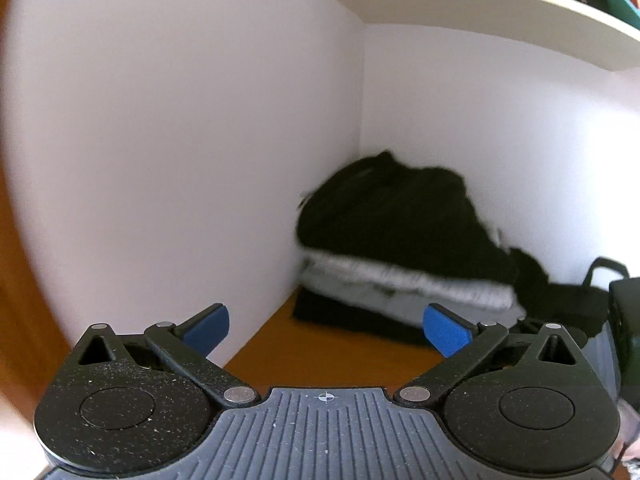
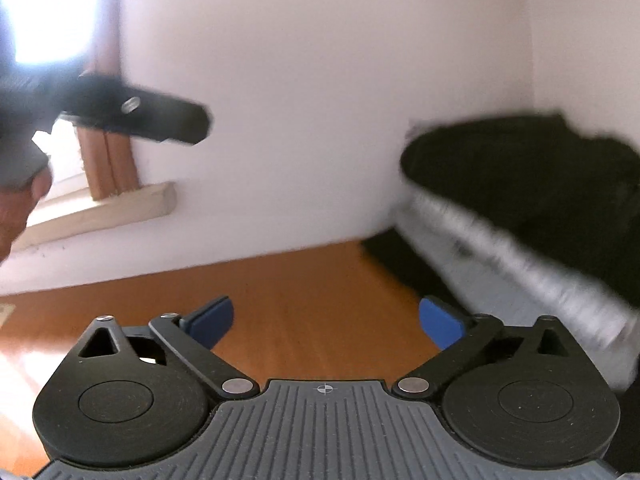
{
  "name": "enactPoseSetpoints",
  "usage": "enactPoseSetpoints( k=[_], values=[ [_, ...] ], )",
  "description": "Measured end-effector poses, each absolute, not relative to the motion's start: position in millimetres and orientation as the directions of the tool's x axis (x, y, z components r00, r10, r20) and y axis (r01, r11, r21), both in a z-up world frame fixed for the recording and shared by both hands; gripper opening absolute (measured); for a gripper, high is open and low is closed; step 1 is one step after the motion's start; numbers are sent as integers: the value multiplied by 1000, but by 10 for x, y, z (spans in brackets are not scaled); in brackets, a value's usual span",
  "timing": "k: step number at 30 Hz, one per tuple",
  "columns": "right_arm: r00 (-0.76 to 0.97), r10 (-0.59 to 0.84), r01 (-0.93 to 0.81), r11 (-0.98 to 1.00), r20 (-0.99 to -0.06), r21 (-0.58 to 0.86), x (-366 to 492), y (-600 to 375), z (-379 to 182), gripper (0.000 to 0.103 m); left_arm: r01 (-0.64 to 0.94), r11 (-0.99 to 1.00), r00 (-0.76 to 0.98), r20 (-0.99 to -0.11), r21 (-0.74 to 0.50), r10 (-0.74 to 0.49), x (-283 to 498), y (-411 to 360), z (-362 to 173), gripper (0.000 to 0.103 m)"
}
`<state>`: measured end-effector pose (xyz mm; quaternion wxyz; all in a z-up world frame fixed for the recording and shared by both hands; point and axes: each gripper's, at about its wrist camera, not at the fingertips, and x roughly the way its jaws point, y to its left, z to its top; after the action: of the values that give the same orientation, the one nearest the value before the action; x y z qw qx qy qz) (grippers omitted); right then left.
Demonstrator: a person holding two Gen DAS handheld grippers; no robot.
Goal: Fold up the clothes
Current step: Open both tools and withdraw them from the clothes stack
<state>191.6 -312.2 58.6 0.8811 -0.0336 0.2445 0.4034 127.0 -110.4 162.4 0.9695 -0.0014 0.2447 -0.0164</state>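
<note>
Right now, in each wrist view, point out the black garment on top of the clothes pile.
Left wrist view: the black garment lies right of centre, in the wall corner, atop the pile.
Right wrist view: the black garment sits at the right edge, blurred.
Shared landmark: the light striped layer directly beneath it, on the wooden surface.
</note>
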Motion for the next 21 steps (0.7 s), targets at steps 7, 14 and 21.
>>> enactPoseSetpoints(
  k=[7,14,21],
  values=[
    [576,633,-651,738,-516,178,1784,-2876,379,103,9,1000,845,-535,-12,-14,994,-720,995,103],
    [625,532,-561,815,-571,145,1587,-2653,327,103,-17,999,823,-568,-34,-6,860,-430,708,103],
    [626,506,-548,827,-593,127,1350,-2468,305,103,-34,998,805,-593,-53,-4,748,-220,526,103]
  ],
)
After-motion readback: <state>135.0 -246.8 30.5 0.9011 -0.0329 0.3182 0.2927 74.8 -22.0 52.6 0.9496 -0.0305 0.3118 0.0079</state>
